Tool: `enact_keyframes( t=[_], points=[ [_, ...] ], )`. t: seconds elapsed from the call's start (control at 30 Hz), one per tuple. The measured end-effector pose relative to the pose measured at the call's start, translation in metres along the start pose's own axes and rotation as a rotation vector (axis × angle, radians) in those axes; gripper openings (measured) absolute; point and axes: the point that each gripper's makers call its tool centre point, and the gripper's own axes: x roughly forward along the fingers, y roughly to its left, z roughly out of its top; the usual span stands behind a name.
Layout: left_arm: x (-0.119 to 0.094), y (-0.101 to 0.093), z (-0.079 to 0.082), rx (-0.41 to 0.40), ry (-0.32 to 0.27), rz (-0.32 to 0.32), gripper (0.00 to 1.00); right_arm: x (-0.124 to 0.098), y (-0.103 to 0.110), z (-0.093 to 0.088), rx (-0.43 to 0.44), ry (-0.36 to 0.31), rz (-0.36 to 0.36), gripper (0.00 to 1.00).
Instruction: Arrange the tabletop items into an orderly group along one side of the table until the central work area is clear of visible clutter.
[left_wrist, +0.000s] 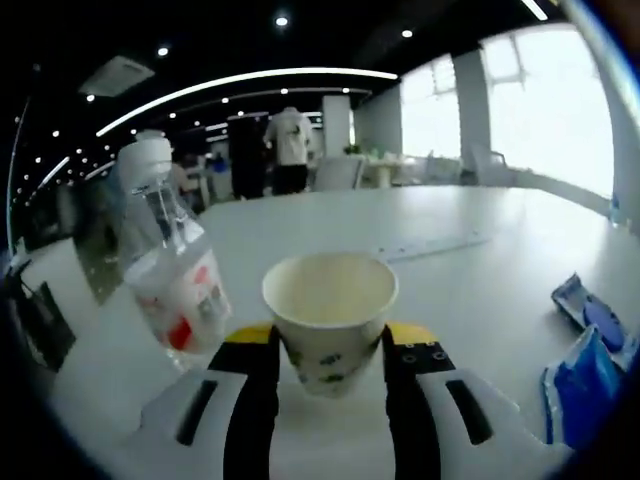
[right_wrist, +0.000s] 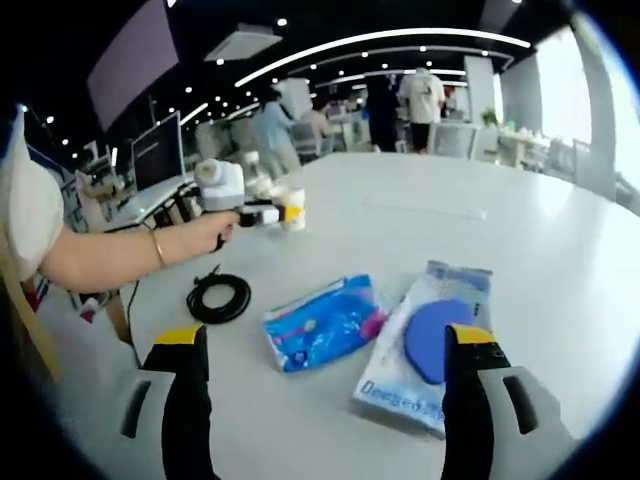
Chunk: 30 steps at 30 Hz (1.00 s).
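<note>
White table (left_wrist: 480, 290) is strewn: a paper cup (left_wrist: 330, 315) is pinched by the left gripper (left_wrist: 330, 375) beside a bottle (left_wrist: 170, 270); blue packets (right_wrist: 322, 325) and coiled cable (right_wrist: 220, 297) are seen before the spread right gripper (right_wrist: 325, 385).

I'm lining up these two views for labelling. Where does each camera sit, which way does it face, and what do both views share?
Left gripper view: rides on the left gripper, looking along its fingers at a paper cup gripped between them, with a bottle beside it.
Right gripper view: rides on the right gripper, open, facing two blue packets and a cable coil; the person's arm shows.
Shared: the white table, cup and blue packets.
</note>
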Motion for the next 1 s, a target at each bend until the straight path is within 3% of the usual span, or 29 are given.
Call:
enact_keyframes(
  t=[0.57,1.0],
  points=[
    [0.005,0.000,-0.014,0.007,0.052,0.006,0.40,0.000,-0.002,-0.001,0.011,0.006,0.006,0.96],
    [-0.015,-0.014,-0.012,-0.019,0.063,-0.007,0.62,-0.004,-0.005,0.010,0.037,-0.040,-0.007,0.97]
  ],
)
